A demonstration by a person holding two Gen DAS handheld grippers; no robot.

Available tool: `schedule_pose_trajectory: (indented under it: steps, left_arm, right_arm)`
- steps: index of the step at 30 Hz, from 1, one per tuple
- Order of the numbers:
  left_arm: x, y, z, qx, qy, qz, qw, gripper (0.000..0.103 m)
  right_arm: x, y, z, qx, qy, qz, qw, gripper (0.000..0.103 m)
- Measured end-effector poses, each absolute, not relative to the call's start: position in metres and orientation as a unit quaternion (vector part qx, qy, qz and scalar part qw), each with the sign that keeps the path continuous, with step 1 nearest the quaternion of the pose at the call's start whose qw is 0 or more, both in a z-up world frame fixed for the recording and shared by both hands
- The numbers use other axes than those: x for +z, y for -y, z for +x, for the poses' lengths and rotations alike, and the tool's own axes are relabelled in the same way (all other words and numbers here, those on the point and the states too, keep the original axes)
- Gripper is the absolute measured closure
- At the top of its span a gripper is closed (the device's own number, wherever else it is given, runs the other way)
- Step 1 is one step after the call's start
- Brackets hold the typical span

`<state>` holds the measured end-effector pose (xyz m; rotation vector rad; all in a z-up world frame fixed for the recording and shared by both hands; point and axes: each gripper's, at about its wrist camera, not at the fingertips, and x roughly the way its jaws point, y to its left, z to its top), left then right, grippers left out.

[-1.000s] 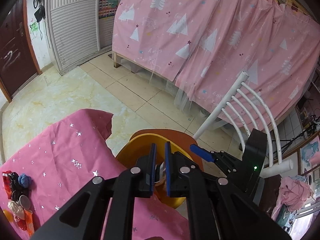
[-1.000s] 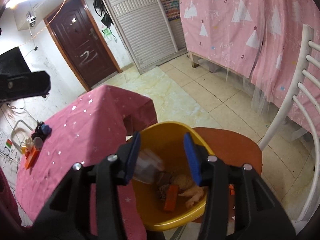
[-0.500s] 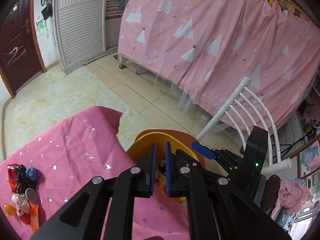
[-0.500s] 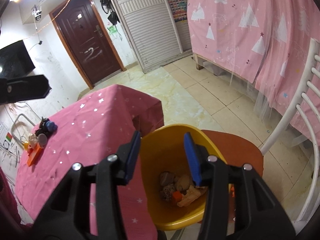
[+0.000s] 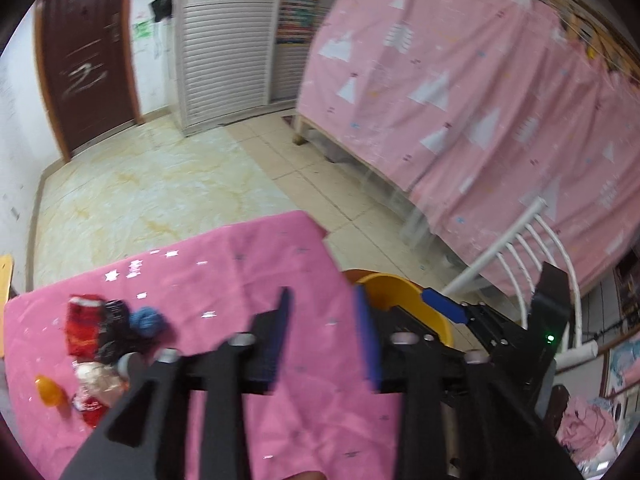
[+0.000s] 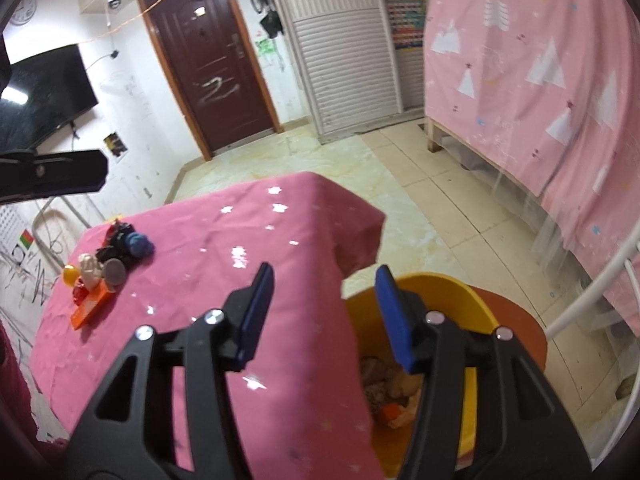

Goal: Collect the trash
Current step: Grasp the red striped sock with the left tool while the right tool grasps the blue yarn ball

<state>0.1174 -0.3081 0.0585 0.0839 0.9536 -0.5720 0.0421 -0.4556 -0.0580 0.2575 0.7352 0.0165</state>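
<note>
A yellow bin (image 6: 436, 292) holding several scraps stands on an orange chair seat (image 6: 520, 328) beside the pink-clothed table (image 6: 240, 220); it also shows in the left wrist view (image 5: 400, 296). A pile of trash (image 5: 100, 344) lies at the table's left end: a red wrapper, a black wrapper, a blue ball (image 6: 138, 244), an orange packet (image 6: 90, 308). My left gripper (image 5: 324, 336) is open and empty above the table. My right gripper (image 6: 324, 312) is open and empty, over the table edge and the bin.
A white chair back (image 5: 524, 248) rises right of the bin. A pink curtain (image 6: 540, 72) hangs along the right. A dark door (image 6: 212, 60) and white shutter doors (image 6: 340, 48) stand across the tiled floor. The right gripper's body (image 5: 500, 332) shows in the left view.
My left gripper has opened and swung left, away from the bin and over the table. My right gripper has also drifted left toward the table, staying open.
</note>
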Motion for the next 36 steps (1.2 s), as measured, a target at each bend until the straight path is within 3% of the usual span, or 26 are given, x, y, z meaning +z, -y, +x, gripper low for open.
schedule_pose_trajectory:
  steps: [2,12,27,36]
  left_arm:
    - [0.060,0.292,0.124,-0.258,-0.449,0.033,0.855,0.051]
    - [0.058,0.204,0.156,-0.197,-0.450,0.009,0.871,0.042]
    - [0.027,0.101,0.198,-0.110,-0.473,-0.014,0.874,0.042]
    - [-0.008,0.082,0.222,-0.094,-0.504,-0.027,0.858,0.042]
  right_arm:
    - [-0.056,0.444,0.049,0.018,-0.361,0.120,0.925,0.052]
    - [-0.047,0.376,0.086,0.063,-0.378,0.076,0.921,0.052]
    - [-0.050,0.301,0.130,0.101,-0.402,0.038,0.909,0.052]
    - [-0.056,0.276,0.148,0.110,-0.415,0.017,0.903,0.052]
